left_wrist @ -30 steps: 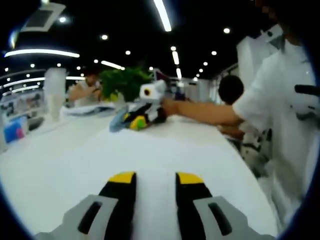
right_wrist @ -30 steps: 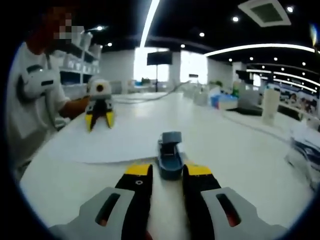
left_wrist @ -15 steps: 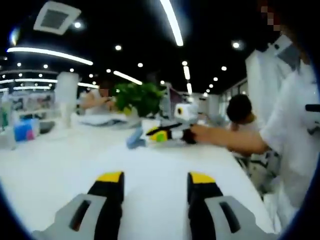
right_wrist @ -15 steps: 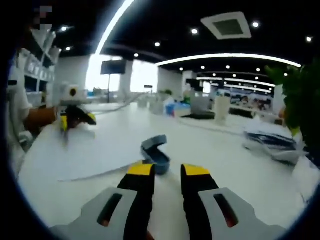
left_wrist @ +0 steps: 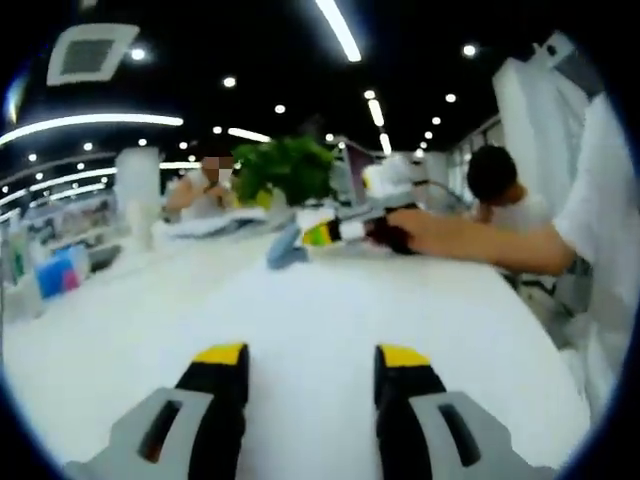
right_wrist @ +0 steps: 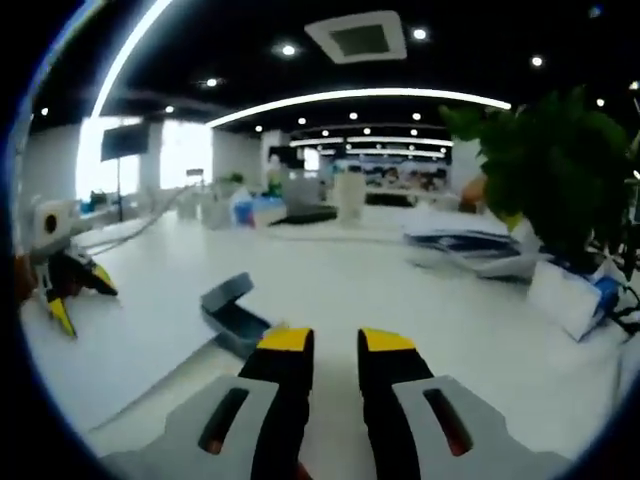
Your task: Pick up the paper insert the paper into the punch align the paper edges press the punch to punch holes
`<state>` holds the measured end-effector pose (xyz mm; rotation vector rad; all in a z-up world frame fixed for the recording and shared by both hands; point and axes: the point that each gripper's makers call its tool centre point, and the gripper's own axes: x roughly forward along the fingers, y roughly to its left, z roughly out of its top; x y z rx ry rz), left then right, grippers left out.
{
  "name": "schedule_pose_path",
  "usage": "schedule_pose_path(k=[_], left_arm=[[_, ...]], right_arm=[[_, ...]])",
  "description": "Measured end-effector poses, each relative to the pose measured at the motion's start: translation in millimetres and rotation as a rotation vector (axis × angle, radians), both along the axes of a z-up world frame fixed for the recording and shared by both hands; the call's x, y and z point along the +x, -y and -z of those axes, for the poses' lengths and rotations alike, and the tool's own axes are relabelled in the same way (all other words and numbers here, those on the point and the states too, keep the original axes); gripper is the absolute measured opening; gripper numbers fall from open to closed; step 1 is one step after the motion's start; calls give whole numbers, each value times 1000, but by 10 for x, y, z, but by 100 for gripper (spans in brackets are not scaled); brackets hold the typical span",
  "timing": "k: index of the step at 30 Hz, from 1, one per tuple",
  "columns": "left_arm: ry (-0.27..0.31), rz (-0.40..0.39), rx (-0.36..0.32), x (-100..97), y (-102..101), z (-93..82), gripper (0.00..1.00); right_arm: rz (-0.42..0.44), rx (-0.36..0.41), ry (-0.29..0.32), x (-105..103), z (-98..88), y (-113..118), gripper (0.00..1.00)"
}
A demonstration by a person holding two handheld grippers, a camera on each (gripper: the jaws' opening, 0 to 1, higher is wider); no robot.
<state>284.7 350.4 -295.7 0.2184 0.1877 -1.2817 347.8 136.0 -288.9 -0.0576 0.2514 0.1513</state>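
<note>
A blue-grey hole punch (right_wrist: 232,315) sits on the white table just left of my right gripper (right_wrist: 335,340). The right jaws stand a little apart with nothing between them. A white paper sheet (right_wrist: 130,350) lies flat left of the punch, its near edge running toward my left jaw. My left gripper (right_wrist: 62,285) hovers over the sheet's far side with its jaws spread. In the left gripper view, my left gripper (left_wrist: 312,355) is wide open above the white surface. Farther off, a hand holds the right gripper (left_wrist: 340,232) beside the punch (left_wrist: 285,248).
A leafy plant (right_wrist: 545,170) and stacked papers (right_wrist: 480,250) stand at the right, with a white box (right_wrist: 565,295) below them. A person's forearm (left_wrist: 500,240) reaches in from the right. Other people sit behind the plant (left_wrist: 290,170). A blue box (left_wrist: 55,275) is at the left.
The right gripper view has swung to the right, so the punch now sits left of its jaws instead of straight ahead. In the left gripper view, the right gripper has shifted right.
</note>
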Motion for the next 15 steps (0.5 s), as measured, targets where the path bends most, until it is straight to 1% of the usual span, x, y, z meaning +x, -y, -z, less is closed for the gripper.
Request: schedule_pose_path(k=[2, 3, 5, 11, 13, 14, 15], left_arm=[[-16, -8, -9, 17, -7, -7, 52], [-22, -13, -10, 26, -12, -8, 52], [-30, -15, -7, 25, -8, 9, 52], [-35, -12, -4, 16, -3, 19, 53], [-34, -13, -8, 14, -8, 2, 53], [-37, -11, -22, 12, -11, -35, 54], [-47, -5, -53, 3, -6, -106, 54]], right_arm=[[22, -19, -39, -2, 65, -20, 21], [28, -22, -47, 2, 80, -29, 22], [16, -44, -53, 9, 99, -86, 23], [7, -55, -55, 25, 106, -129, 23], [19, -38, -51, 15, 96, -98, 24], [27, -24, -44, 9, 83, -76, 25], [34, -4, -37, 3, 70, -51, 25]])
